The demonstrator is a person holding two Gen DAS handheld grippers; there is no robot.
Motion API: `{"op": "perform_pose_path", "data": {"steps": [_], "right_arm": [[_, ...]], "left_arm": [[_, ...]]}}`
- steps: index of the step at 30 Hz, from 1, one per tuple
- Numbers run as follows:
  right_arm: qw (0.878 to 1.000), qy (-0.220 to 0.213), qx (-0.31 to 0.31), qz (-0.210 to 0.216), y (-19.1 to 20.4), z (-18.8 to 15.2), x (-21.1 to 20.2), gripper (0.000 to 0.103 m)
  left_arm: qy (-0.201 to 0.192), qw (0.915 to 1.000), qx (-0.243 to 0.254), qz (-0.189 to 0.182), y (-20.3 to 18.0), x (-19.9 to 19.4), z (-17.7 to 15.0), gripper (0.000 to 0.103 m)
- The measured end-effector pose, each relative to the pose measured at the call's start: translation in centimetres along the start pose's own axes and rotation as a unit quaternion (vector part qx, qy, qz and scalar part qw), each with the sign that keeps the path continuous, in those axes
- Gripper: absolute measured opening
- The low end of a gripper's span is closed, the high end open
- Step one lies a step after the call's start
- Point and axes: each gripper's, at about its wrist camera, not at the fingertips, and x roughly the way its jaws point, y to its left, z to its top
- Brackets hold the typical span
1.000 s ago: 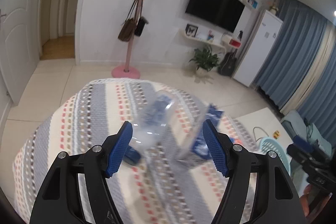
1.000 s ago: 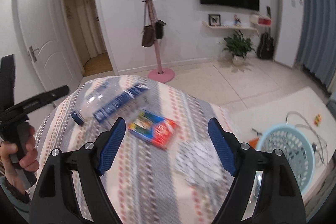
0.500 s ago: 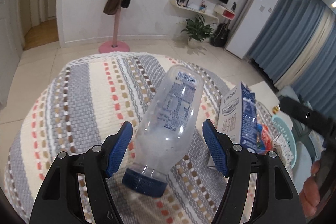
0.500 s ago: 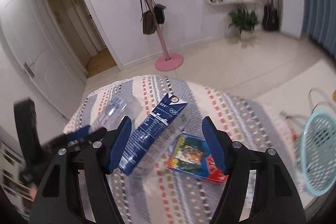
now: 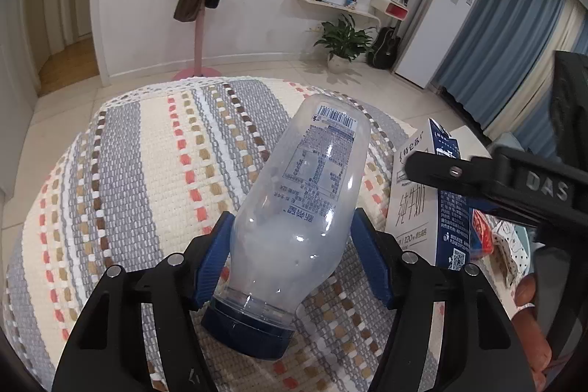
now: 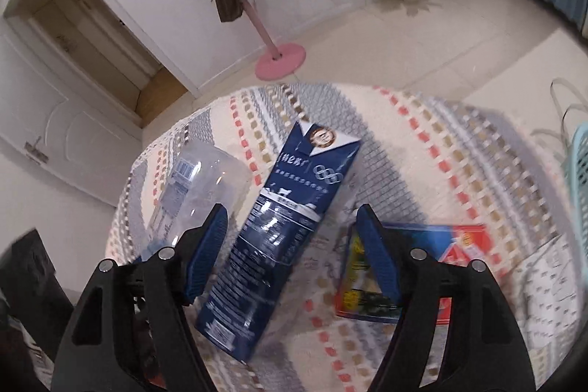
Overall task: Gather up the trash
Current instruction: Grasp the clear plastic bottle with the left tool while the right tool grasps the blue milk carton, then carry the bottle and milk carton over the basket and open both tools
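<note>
A clear plastic bottle [image 5: 301, 208] with a dark blue cap lies on the striped woven tablecloth [image 5: 147, 171], cap towards me. My left gripper [image 5: 294, 256] is open, its blue pads on either side of the bottle's lower body, close to it. A dark blue milk carton [image 6: 286, 226] lies flat beside the bottle [image 6: 194, 186]. My right gripper [image 6: 290, 245] is open with the carton between its fingers. The carton also shows in the left wrist view [image 5: 422, 204], with the right gripper's black arm over it.
A flat red and blue packet [image 6: 415, 274] lies right of the carton, with a white dotted wrapper [image 6: 544, 281] beyond it. A light blue basket [image 6: 580, 164] stands on the floor at the right. A pink coat stand [image 5: 200, 6] with bags stands behind the table.
Both grippers have moved forward and down. The bottle now lies deeper between the left fingers. The carton, which the right gripper was approaching, now lies between its fingers.
</note>
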Motion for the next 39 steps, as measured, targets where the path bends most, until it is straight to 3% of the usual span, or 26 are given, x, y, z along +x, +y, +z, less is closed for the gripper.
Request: {"op": "perform_pose_path", "data": {"steps": [7, 12, 14, 26, 39], "right_arm": [[0.999, 0.018, -0.026, -0.043, 1.9, 0.2, 1.2, 0.068], [0.997, 0.032, -0.056, -0.035, 3.2, -0.9, 1.4, 0.049], [0.996, 0.029, -0.08, -0.034, 3.9, -1.4, 0.8, 0.03], [0.99, -0.027, -0.136, 0.006, 4.5, -5.3, -5.8, 0.03], [0.99, -0.105, -0.09, -0.006, -4.6, -6.5, -15.3, 0.03]], "left_arm": [[-0.015, 0.9995, -0.027, 0.007, 1.3, -1.6, -0.4, 0.062], [-0.033, 0.9984, -0.043, 0.012, 1.8, -3.8, -0.7, 0.062], [-0.042, 0.998, -0.044, 0.015, 1.5, -4.9, -0.8, 0.062], [-0.085, 0.9955, -0.04, 0.005, -1.7, -11.3, -3.1, 0.062], [-0.108, 0.9929, 0.009, -0.05, -12.5, -13.0, -6.5, 0.062]]}}
